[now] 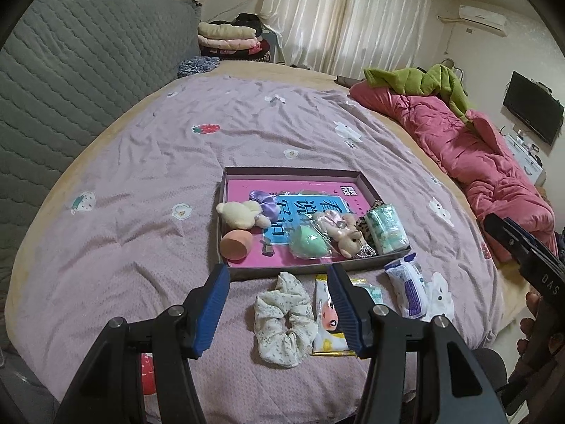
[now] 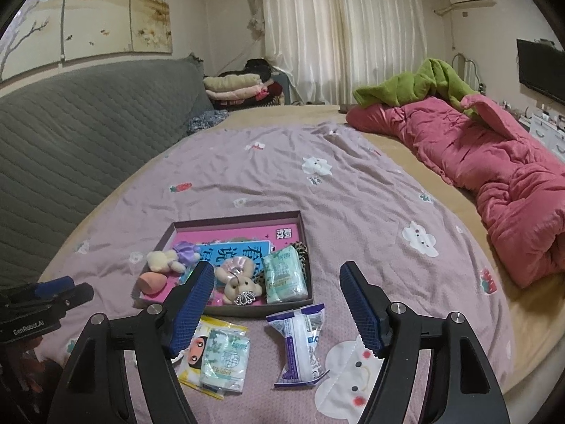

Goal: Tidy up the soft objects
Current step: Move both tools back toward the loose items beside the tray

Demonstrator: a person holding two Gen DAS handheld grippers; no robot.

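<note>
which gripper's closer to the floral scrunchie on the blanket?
Left. The left gripper hangs open right over the floral scrunchie; the right gripper is open off to its right, above the white-and-purple packet.

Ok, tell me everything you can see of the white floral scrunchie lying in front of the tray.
The scrunchie is a ring of gathered cream-white fabric with a small dark floral print, soft and ruffled, its centre hole showing. It lies flat on the lilac bedspread, outside the tray and just short of its near edge. A yellow packet lies at its right side, close enough to look as if it touches. The open left gripper frames it without contact. The right wrist view does not show it.
</note>
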